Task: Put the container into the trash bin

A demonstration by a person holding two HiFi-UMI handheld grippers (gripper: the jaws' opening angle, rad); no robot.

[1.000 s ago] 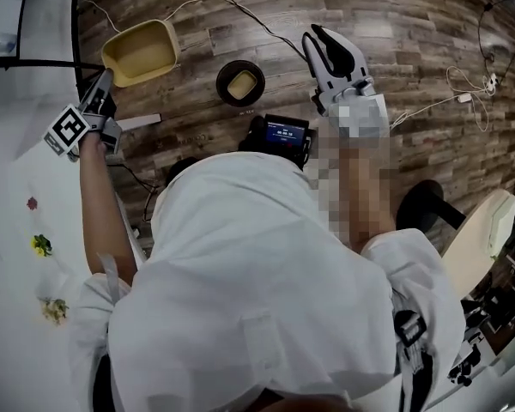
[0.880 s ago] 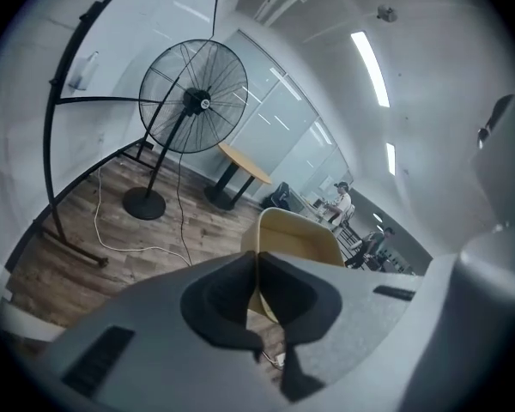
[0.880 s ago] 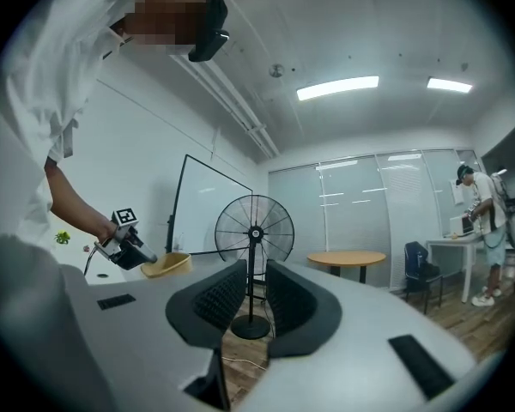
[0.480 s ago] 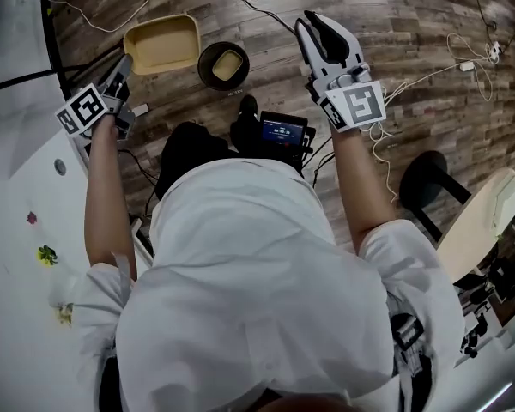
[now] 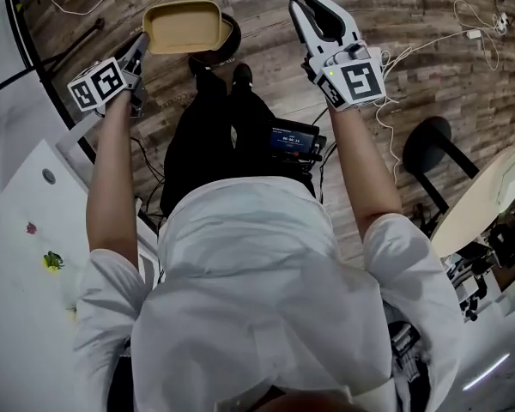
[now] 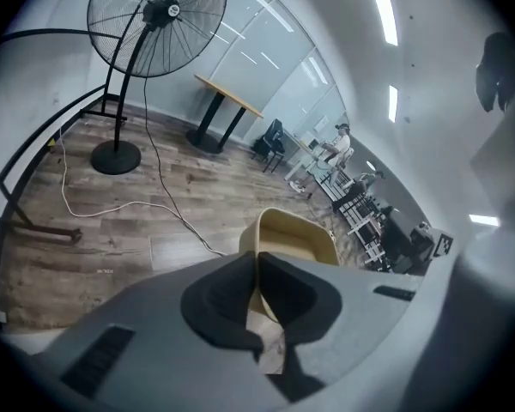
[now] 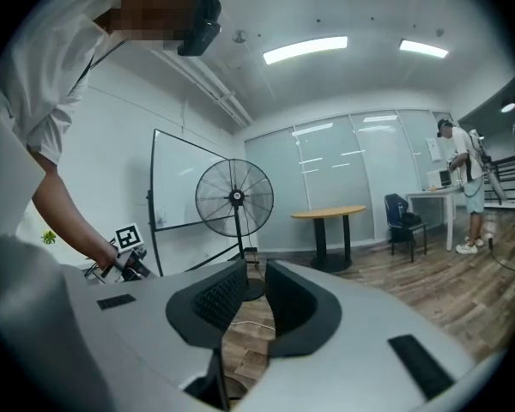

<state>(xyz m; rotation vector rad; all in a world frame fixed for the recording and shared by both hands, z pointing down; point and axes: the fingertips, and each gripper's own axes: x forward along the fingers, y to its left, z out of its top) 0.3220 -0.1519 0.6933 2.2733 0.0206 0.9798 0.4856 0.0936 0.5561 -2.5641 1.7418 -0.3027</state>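
Note:
In the head view the tan rectangular container (image 5: 184, 26) hangs open side up over the wooden floor. My left gripper (image 5: 142, 48) is shut on its left rim. The left gripper view shows that rim pinched between the pads (image 6: 256, 260), with the container's hollow (image 6: 296, 234) beyond them. The black round trash bin (image 5: 230, 34) sits on the floor just right of the container, which hides most of it. My right gripper (image 5: 313, 9) is held out to the right of both, jaws together and nothing in them; in its own view the jaws (image 7: 256, 269) frame only floor.
The person's dark legs and shoes (image 5: 215, 84) stand just short of the bin. A black device with a lit screen (image 5: 293, 137) hangs at the waist. Cables (image 5: 429, 33) lie on the floor, a black stool (image 5: 429, 136) stands right, a white table (image 5: 26, 230) left, a standing fan (image 6: 157, 24) beyond.
Both grippers have come down and forward. The container, earlier to the left of the bin, now overlaps it and covers most of it. The left grip has held.

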